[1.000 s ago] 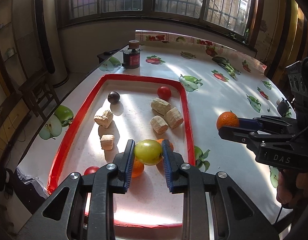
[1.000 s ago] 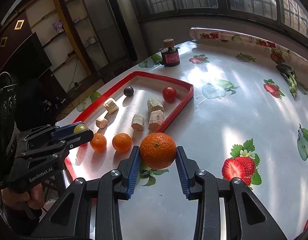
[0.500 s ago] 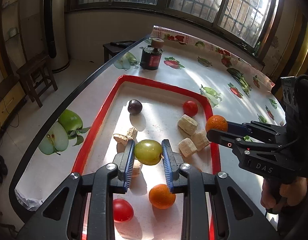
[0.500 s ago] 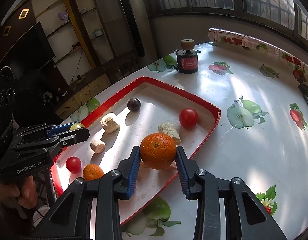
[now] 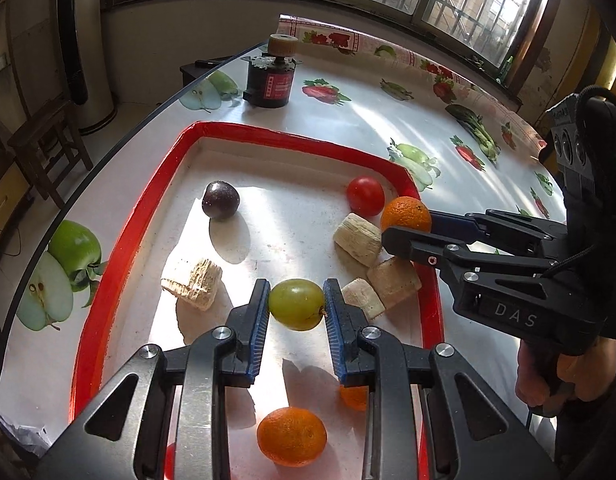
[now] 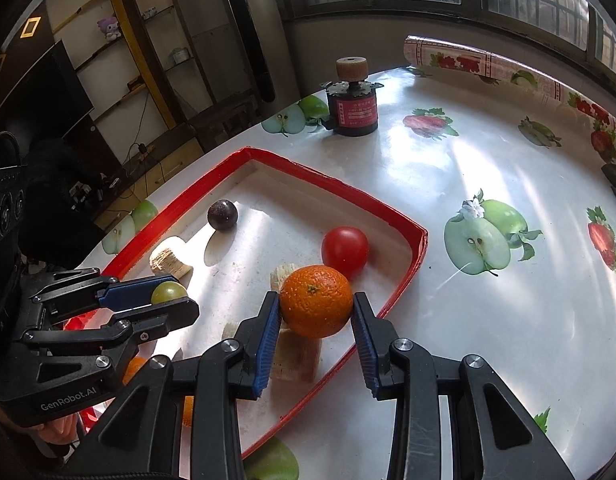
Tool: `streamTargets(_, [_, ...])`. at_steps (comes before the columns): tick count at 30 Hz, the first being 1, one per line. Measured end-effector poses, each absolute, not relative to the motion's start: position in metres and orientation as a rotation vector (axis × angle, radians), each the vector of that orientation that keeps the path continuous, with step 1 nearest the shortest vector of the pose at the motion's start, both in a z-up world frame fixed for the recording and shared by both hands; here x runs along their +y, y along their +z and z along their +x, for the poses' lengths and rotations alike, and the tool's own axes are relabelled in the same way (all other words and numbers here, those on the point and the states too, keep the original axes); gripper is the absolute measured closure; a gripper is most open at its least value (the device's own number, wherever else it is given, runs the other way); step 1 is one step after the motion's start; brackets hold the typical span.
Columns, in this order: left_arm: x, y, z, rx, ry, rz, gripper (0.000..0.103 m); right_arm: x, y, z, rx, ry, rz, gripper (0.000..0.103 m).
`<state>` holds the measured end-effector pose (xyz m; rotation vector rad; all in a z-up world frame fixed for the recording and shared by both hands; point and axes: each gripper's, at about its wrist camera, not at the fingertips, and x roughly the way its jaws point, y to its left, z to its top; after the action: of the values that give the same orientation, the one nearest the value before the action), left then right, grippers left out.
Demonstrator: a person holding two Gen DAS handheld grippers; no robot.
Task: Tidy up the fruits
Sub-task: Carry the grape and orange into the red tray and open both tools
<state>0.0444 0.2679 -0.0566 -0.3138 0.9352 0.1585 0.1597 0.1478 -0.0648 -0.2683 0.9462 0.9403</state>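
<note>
1. Fruits are being gathered into the red-rimmed tray (image 5: pixel 120 240), and two are in carriage at once: a green grape (image 5: pixel 296 309) and an orange (image 6: pixel 315 301).
2. Left gripper (image 5: pixel 296 312) is clamped on the green grape, its blue pads pressed to both sides, and holds it above the middle of the tray floor.
3. Right gripper (image 6: pixel 315 316) is closed around the orange, which hangs over the tray's right part, close to the red tomato (image 6: pixel 345 251) and over the pale cut chunks (image 5: pixel 357 234).
4. Already lying in the tray are a dark plum (image 5: pixel 220 200) at the far left, the tomato at the far right, and two more oranges at the near end, one (image 5: pixel 292 436) in plain sight.
5. By my reading the step in hand is placing, not picking.
6. Next move, as I judge it, calls for lowering each fruit onto a bare patch of floor before the jaws part; round fruit will roll, so release low.
7. Bare floor lies between the plum and the tomato; the orange should avoid the chunks beneath it.
</note>
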Motion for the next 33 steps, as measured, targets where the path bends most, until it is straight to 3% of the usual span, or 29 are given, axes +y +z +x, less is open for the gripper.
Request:
streamTargets(12, [0.273,-0.068,0.048,0.978,0.19,-0.335,0.076,0.148,-0.066,0.164,0.951,0.97,-0.255,0.064])
streamTargets(14, [0.273,-0.067,0.047,0.976,0.2,-0.333,0.053,0.147,-0.065,0.163,0.948,0.974,-0.251,0.062])
streamTargets(16, [0.273,-0.064,0.043,0.961,0.208,-0.333,0.043,0.144,-0.063,0.163,0.945,0.984,-0.237,0.057])
streamTargets(33, [0.256,-0.038,-0.004,0.893,0.204,-0.308,0.043,0.105,-0.035,0.131,0.868,1.053,-0.241,0.042])
